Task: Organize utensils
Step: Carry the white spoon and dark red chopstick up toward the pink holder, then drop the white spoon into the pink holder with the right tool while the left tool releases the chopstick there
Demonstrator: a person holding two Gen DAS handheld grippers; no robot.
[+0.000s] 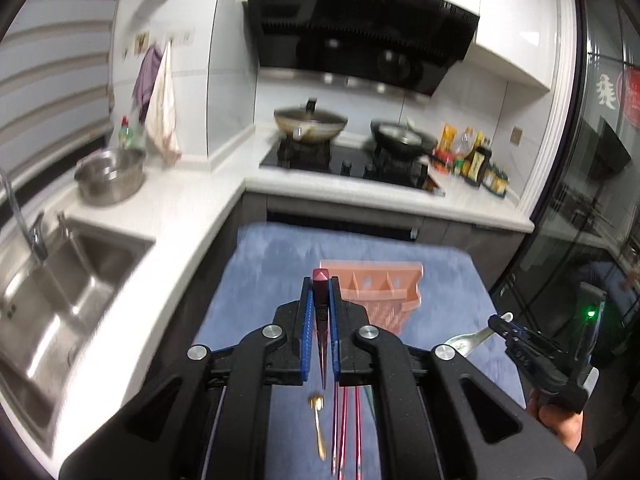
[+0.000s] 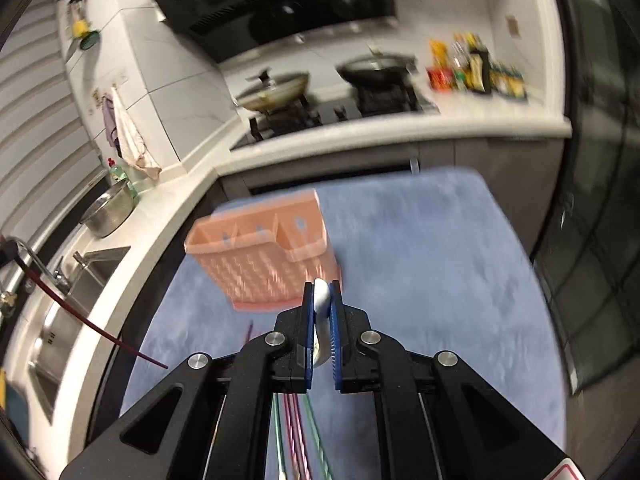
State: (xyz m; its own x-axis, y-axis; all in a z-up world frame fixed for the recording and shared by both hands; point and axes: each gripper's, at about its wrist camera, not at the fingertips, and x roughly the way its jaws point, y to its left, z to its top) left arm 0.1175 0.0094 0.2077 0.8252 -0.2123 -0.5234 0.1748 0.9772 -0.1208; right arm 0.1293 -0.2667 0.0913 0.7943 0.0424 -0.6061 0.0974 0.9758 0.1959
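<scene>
A pink slotted utensil holder [image 1: 380,292] with three compartments lies on a blue mat [image 1: 264,272]; it also shows in the right wrist view [image 2: 260,256]. My left gripper [image 1: 320,284] is shut on a dark red chopstick [image 1: 321,304], held above the mat in front of the holder. My right gripper [image 2: 322,292] is shut on a white ceramic spoon [image 2: 320,300]; it appears at the right of the left wrist view [image 1: 500,326] with the spoon [image 1: 468,340]. A gold spoon [image 1: 317,424] and red chopsticks [image 1: 344,428] lie on the mat below.
A steel sink [image 1: 52,292] and faucet [image 1: 32,232] are at left, with a steel bowl [image 1: 110,176] on the counter. A stove with two pans [image 1: 312,124] and condiment bottles [image 1: 472,156] stands behind the mat. Coloured chopsticks [image 2: 296,432] lie under the right gripper.
</scene>
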